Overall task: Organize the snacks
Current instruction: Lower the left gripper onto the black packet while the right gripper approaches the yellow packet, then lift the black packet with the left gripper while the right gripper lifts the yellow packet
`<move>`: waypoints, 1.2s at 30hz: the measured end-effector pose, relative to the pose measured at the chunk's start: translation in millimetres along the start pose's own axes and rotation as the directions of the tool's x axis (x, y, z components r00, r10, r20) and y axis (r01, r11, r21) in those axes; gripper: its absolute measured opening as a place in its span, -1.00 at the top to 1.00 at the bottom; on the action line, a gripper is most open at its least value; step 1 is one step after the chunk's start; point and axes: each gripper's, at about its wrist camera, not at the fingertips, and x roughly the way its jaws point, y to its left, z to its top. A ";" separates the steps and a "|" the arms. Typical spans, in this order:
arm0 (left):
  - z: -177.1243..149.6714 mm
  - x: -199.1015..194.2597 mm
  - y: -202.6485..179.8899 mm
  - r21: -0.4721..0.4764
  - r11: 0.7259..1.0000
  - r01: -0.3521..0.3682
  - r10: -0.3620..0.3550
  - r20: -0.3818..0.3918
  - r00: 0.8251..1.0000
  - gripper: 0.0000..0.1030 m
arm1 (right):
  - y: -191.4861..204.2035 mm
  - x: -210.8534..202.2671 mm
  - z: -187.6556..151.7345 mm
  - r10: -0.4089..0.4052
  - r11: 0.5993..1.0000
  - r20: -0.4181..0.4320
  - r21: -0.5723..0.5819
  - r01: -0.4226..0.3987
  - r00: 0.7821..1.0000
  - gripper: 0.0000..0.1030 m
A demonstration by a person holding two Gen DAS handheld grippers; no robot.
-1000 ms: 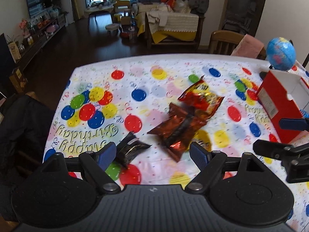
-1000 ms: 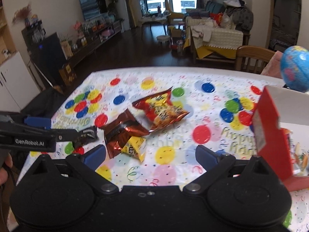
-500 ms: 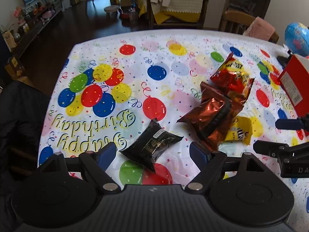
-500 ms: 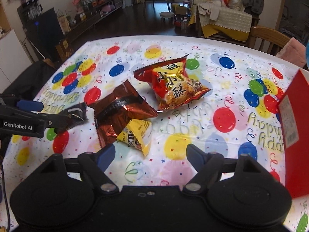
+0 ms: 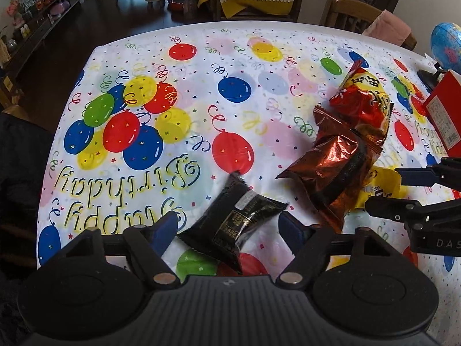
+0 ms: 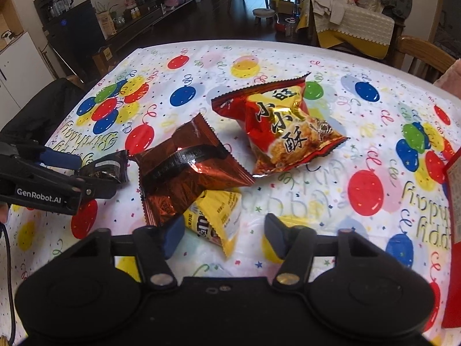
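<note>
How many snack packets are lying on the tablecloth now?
4. Black packet between the left tool's fingers; yellow packet between the right tool's fingers, partly under the brown foil packet; red packet behind them. The red box may hide more.

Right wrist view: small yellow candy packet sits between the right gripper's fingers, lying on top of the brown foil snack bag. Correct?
Not quite. In the right wrist view the small yellow candy packet is between the right gripper fingers, but it is tucked partly under the brown foil snack bag, not on top of it.
</note>
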 end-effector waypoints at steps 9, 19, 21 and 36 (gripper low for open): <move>1.8 2.2 0.4 -0.005 1.000 -0.015 0.015 0.003 1.000 0.10 | -4.5 2.4 1.9 0.060 0.998 -0.007 0.027 -0.060 0.998 0.35; -5.3 -4.6 -2.2 -0.042 0.999 -0.027 0.027 0.007 1.000 0.24 | -14.6 -12.2 -6.4 0.041 0.997 0.010 0.068 -0.041 0.999 0.47; -8.8 -8.3 -2.6 -0.052 0.998 -0.023 0.023 0.006 1.000 0.24 | -15.8 -17.4 -9.2 0.036 0.996 0.012 0.076 -0.037 0.999 0.47; -28.1 -67.7 -28.3 -0.133 0.990 0.043 -0.036 0.055 0.998 0.24 | -25.4 -88.8 -29.9 0.016 0.993 0.062 0.120 -0.024 0.998 0.47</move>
